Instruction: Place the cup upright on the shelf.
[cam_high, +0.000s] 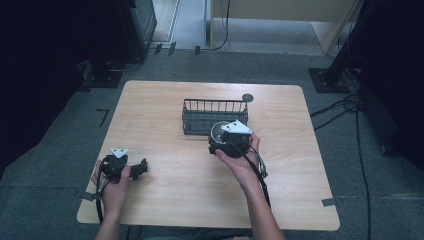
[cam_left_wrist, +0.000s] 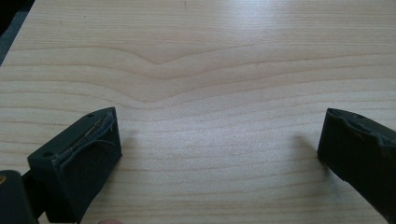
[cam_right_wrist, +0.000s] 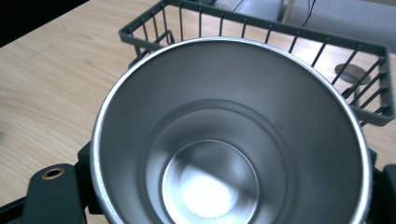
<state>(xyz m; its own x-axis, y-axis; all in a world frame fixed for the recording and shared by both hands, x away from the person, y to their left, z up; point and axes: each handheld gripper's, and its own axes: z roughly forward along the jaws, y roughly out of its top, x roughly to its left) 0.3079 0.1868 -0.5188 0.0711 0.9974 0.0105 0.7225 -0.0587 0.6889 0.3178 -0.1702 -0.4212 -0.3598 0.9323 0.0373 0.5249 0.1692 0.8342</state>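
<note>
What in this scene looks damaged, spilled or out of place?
One small thing: the pad on the left gripper's jaw is frayed, with loose threads along its top edge. Otherwise nothing stands out. The steel cup in the right gripper is empty and clean, the wire basket stands upright, and nothing is spilled on the table.

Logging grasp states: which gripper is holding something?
The right gripper, by the wire basket: its jaws clamp a steel cup. The left gripper stands open over bare table.
</note>
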